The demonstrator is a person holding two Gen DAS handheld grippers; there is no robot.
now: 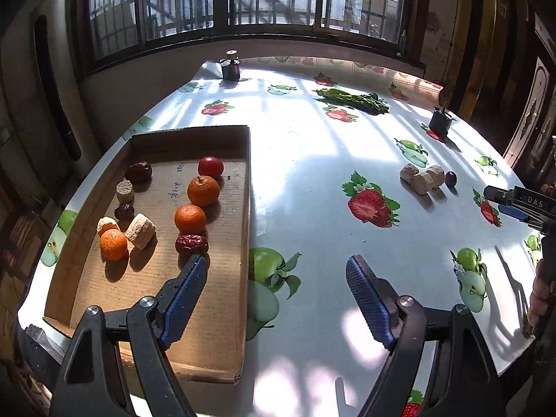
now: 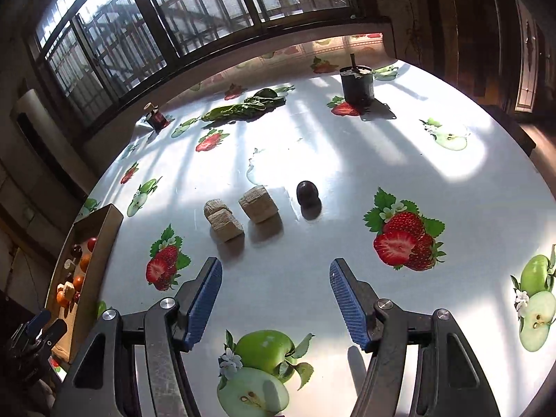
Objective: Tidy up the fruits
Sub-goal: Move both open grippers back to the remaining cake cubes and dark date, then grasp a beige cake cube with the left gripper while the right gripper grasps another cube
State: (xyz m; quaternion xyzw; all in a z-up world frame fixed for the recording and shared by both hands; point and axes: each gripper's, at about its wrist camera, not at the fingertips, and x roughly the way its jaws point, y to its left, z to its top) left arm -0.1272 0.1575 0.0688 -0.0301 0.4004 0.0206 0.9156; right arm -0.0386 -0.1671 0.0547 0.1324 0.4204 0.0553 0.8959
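Fruit is gathered in the tray (image 1: 239,187), so sorting is judged underway. Both grippers, left (image 1: 276,271) and right (image 2: 274,274), are held wide open and empty; the plum (image 2: 307,191) lies ahead of the right.

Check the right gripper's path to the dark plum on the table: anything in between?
Nothing visible. The right gripper is open, with only bare tablecloth ahead of it up to the dark plum. The three beige chunks lie left of that line, apart from the plum.

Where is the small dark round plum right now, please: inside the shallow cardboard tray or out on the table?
Out. The small dark round plum sits on the fruit-print tablecloth beside three beige chunks, far from the cardboard tray.
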